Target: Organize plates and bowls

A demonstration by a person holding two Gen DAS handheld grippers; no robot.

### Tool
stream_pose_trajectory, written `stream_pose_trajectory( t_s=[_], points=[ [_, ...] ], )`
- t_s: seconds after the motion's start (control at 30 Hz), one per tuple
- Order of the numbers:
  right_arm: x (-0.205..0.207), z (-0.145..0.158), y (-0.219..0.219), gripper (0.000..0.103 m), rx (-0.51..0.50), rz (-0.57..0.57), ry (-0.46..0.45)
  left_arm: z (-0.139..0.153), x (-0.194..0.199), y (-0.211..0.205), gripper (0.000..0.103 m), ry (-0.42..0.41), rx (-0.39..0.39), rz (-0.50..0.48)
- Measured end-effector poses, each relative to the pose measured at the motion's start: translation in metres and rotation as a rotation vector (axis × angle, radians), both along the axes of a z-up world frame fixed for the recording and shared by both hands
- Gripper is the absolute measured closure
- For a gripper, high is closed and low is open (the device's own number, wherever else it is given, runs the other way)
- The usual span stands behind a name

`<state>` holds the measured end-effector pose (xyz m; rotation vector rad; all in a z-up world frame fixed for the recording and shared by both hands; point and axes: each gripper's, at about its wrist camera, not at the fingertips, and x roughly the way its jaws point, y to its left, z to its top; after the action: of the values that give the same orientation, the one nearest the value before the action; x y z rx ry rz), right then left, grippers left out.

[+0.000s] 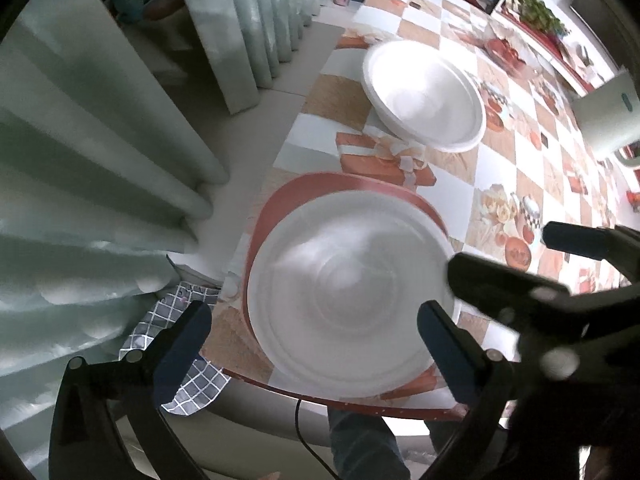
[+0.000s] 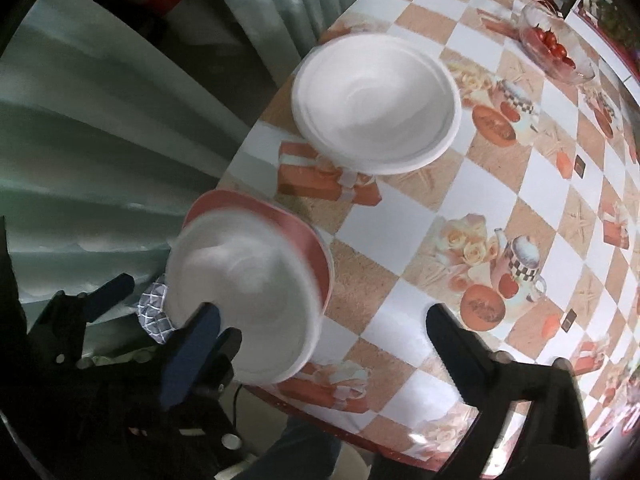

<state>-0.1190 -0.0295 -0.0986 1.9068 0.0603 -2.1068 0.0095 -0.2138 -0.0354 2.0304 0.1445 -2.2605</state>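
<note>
Here the white bowl [image 1: 348,300] on the red plate [image 1: 276,208] lies below both grippers' spread, empty fingers [image 1: 444,344]

Soft daylight, glare on far white bowl [image 1: 424,96], motion blur on near bowl [image 2: 244,304], fisheye-bent edges

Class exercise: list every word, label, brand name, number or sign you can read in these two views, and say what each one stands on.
None can be read.
White appliance at the table's far edge: a small dark oval badge, too small and blurred to read.
Patterned tablecloth: pictures only, no lettering.
White bowls and red plate: no markings visible.
</note>
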Motion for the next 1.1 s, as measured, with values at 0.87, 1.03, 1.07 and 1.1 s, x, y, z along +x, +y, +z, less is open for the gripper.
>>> stream_pose_trajectory(
  t_s=[0.87, 1.03, 1.07, 1.1],
  points=[
    [-0.032, 0.024, 0.06, 0.0, -0.002, -0.143, 0.033, 0.026, -0.046, 0.025, 0.0, -0.005, 0.015, -0.044],
    [-0.049, 0.028, 0.074, 0.0, -0.001, -0.166, 0.043, 0.029, -0.068, 0.025, 0.0, 0.0, 0.01, -0.033],
    [-0.053, 0.029, 0.076, 0.0, -0.002, -0.171, 0.044, 0.029, -0.073, 0.025, 0.0, 0.001, 0.007, -0.034],
    [-0.055, 0.029, 0.078, 0.0, -0.003, -0.176, 0.044, 0.028, -0.076, 0.026, 0.0, 0.0, 0.006, -0.035]
  ],
)
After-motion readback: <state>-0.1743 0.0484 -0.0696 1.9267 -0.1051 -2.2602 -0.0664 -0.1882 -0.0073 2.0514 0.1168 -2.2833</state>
